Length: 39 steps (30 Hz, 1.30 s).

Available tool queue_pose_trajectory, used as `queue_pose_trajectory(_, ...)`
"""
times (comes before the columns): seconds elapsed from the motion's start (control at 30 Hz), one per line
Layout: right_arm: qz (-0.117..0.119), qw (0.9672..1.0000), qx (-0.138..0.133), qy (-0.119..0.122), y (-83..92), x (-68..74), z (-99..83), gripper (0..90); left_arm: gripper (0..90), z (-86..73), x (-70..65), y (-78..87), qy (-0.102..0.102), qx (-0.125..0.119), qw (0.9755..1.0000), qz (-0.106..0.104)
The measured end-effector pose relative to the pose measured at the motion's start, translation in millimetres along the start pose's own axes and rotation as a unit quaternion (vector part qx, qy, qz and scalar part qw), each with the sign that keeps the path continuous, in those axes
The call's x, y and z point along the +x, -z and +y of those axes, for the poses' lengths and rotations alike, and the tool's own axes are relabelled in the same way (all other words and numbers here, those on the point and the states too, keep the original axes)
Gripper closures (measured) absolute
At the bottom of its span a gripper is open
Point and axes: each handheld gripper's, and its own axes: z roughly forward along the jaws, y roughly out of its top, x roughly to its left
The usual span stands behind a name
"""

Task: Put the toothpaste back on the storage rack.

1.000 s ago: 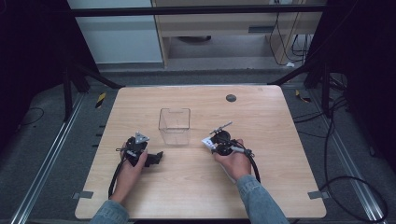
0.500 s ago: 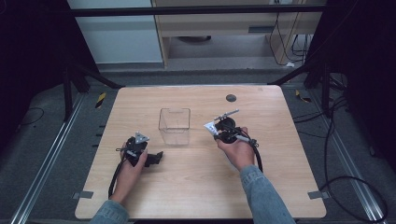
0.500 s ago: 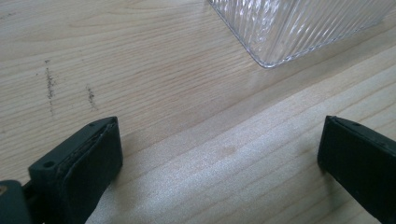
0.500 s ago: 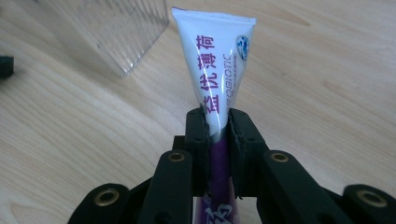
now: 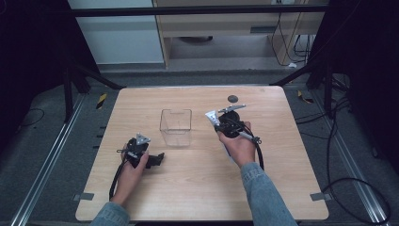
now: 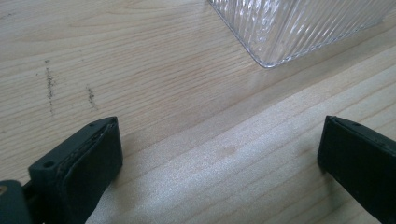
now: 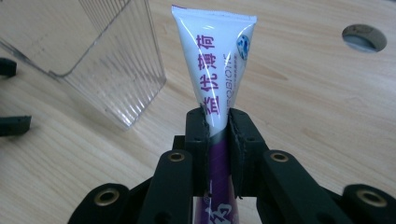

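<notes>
Pictured at the light wooden counter [image 5: 197, 188]: the right tool [image 7: 217, 122] pinches a white-and-purple plastic toothpaste tube [image 7: 215, 65] printed with Chinese characters, its pads pressed against the tube's lower body and the flat crimped end pointing away from the hand. In the high view the tube [image 5: 211, 117] is held clear of the wood, just beside the right wall of the clear ribbed plastic box [image 5: 176, 127] that stands open-topped near the counter's middle, toward the far edge. The pick-up appears done; the tube has yet to go over the rim and into the box, which looks empty, though its transparent walls make that hard to confirm. The left tool [image 5: 156, 158] rests near the left edge, jaws spread wide on nothing, a corner of the box ahead of it.
</notes>
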Motion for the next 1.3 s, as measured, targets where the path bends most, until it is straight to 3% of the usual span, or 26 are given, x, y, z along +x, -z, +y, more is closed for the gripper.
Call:
queue_pose_trajectory(0.9,-0.003,0.9961,-0.086,-0.019,18.7,2.8,35.3,79.3,0.0,0.0,0.2,0.1,-0.001,0.001,1.0,0.0)
queue_pose_trajectory(1.3,-0.01,0.9945,-0.104,0.004,30.3,6.9,61.3,79.3,0.0,0.0,-0.1,-0.1,0.0,-0.001,1.0,0.0)
